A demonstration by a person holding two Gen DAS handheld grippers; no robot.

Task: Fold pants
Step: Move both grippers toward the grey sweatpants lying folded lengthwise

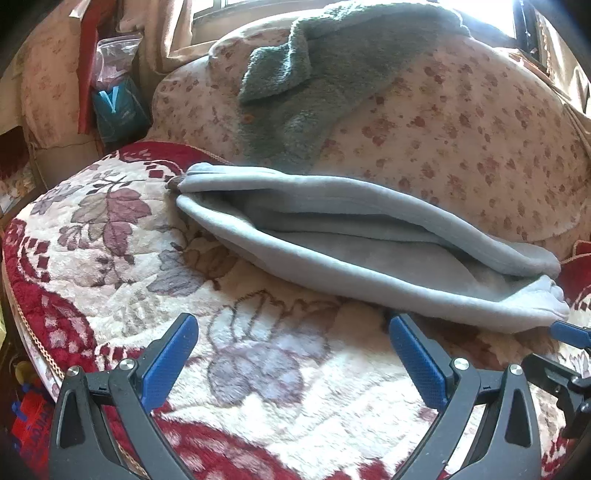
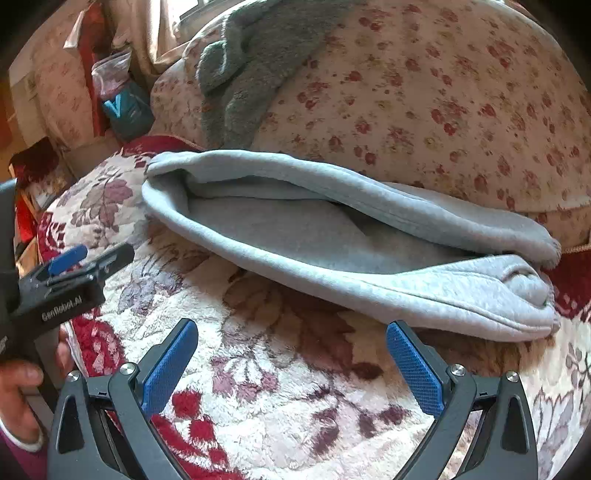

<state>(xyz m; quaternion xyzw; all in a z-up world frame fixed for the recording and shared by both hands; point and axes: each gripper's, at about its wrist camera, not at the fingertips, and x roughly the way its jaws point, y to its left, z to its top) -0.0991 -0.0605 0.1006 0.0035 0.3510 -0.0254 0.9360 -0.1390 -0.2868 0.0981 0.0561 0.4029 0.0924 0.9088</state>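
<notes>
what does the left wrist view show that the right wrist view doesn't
Only the left wrist view shows the bright window behind the sofa, and the right gripper's fingers by the pants' end. Only the right wrist view shows the left gripper from the side, with the person's hand under it. Both show the folded light grey fleece pants, the dark grey fuzzy garment and the red and cream floral blanket.

Each gripper (image 1: 293, 360) (image 2: 291, 360) has black arms with silver screws and blue textured pads (image 2: 415, 371); "GenRobot.AI" marks the left one's (image 2: 68, 266) black body.
</notes>
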